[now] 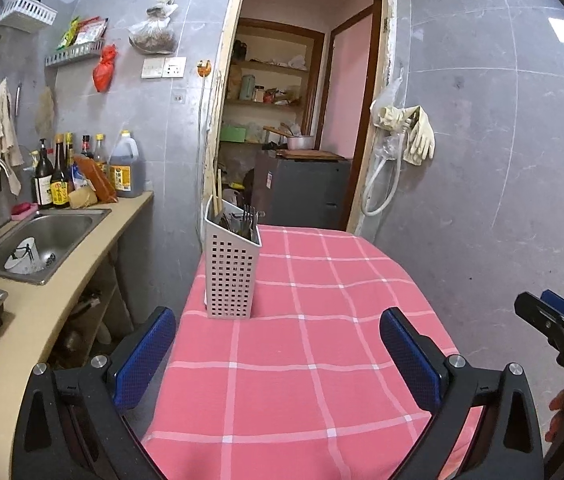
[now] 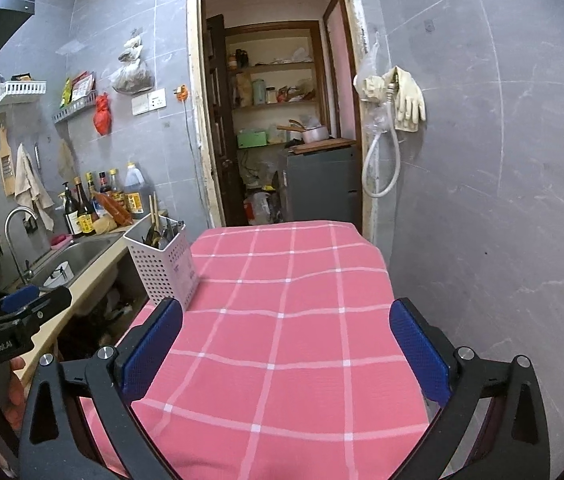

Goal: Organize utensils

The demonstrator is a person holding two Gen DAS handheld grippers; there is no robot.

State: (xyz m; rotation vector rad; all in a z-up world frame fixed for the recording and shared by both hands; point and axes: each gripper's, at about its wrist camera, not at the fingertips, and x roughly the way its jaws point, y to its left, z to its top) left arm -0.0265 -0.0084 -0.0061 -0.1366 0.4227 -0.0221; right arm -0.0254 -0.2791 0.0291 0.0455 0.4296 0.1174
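A white perforated utensil holder [image 1: 232,268] stands upright at the far left of the table with the pink checked cloth [image 1: 322,360]. It holds forks, spoons and wooden chopsticks [image 1: 218,192]. It also shows in the right wrist view [image 2: 163,262]. My left gripper [image 1: 277,344] is open and empty, held above the near part of the table, short of the holder. My right gripper [image 2: 286,334] is open and empty over the middle of the cloth [image 2: 282,340], with the holder to its left. The right gripper also shows in the left wrist view [image 1: 554,316], and the left gripper in the right wrist view [image 2: 25,300].
A beige counter [image 1: 41,304] with a steel sink [image 1: 41,240], a tap and several sauce bottles [image 1: 65,172] runs along the left. A doorway [image 1: 294,120] behind the table opens on shelves and a grey cabinet. Rubber gloves [image 1: 418,132] hang on the grey tiled wall at right.
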